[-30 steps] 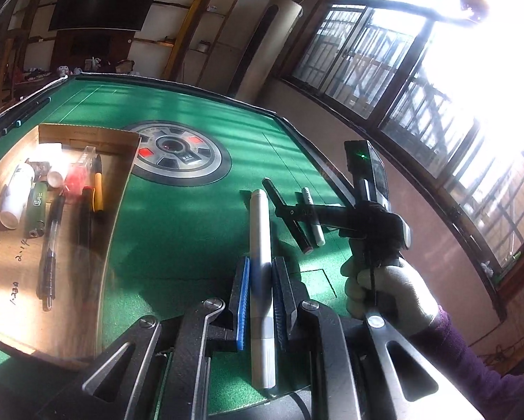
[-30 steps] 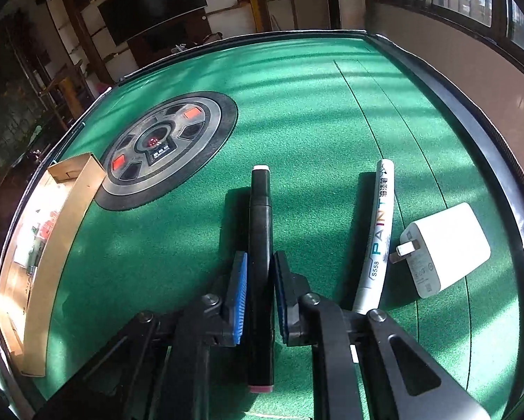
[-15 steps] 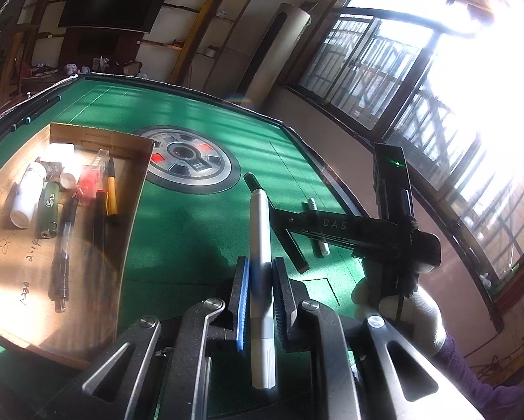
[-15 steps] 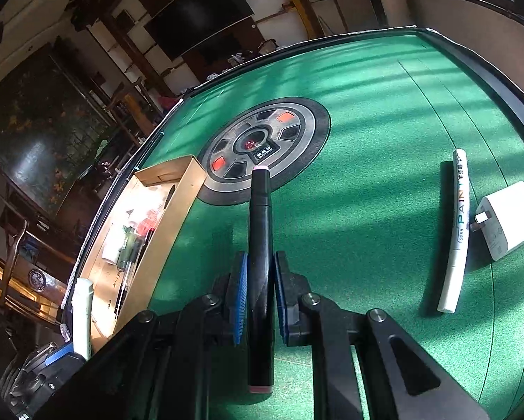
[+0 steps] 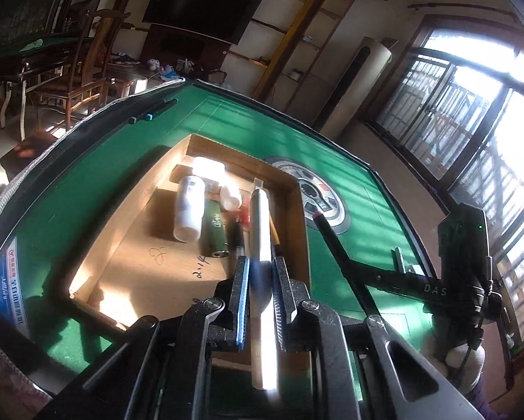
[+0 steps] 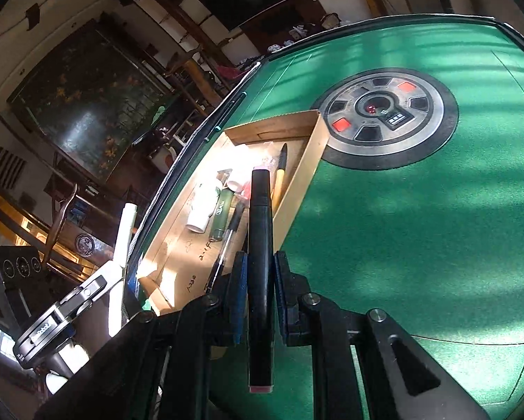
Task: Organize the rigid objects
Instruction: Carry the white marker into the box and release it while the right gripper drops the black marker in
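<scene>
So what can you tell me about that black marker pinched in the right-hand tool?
The black marker is a long, smooth, plastic-looking stick with a pinkish end cap nearest the camera. The right gripper is clamped on its middle, blue pads pressing both sides. It points forward, its far end over the edge of the cardboard tray, touching nothing else visible.

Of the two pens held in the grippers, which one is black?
The black marker in the right gripper, with pink end caps. The left gripper holds a silver-white pen.

Tray [image 5: 298, 210] on table [image 5: 86, 182]; bottle [image 5: 189, 210], lighter [image 5: 215, 231], pens inside.
</scene>
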Demonstrator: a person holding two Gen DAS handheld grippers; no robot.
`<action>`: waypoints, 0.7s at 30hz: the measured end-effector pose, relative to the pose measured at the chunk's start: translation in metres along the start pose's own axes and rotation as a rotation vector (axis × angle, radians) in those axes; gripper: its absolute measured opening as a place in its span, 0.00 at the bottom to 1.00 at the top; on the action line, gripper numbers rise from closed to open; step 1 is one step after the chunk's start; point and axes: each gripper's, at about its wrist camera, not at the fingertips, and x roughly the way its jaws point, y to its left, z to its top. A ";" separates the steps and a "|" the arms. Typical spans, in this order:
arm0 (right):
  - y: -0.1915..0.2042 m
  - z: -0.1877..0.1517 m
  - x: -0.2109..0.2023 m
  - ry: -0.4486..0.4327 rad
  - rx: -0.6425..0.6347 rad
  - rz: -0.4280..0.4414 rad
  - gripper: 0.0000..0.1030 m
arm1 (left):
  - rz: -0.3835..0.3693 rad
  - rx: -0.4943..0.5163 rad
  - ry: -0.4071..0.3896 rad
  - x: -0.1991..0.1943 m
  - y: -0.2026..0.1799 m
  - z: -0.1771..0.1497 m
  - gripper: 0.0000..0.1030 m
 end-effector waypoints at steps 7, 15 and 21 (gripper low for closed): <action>0.039 0.000 0.054 0.106 -0.020 0.023 0.14 | 0.193 -0.009 0.113 0.044 0.047 0.019 0.12; 0.066 -0.006 0.111 0.219 0.017 0.017 0.14 | 0.254 -0.013 0.166 0.076 0.070 0.033 0.12; 0.080 -0.009 0.131 0.259 -0.006 0.003 0.14 | 0.211 -0.037 0.075 0.038 0.074 0.033 0.29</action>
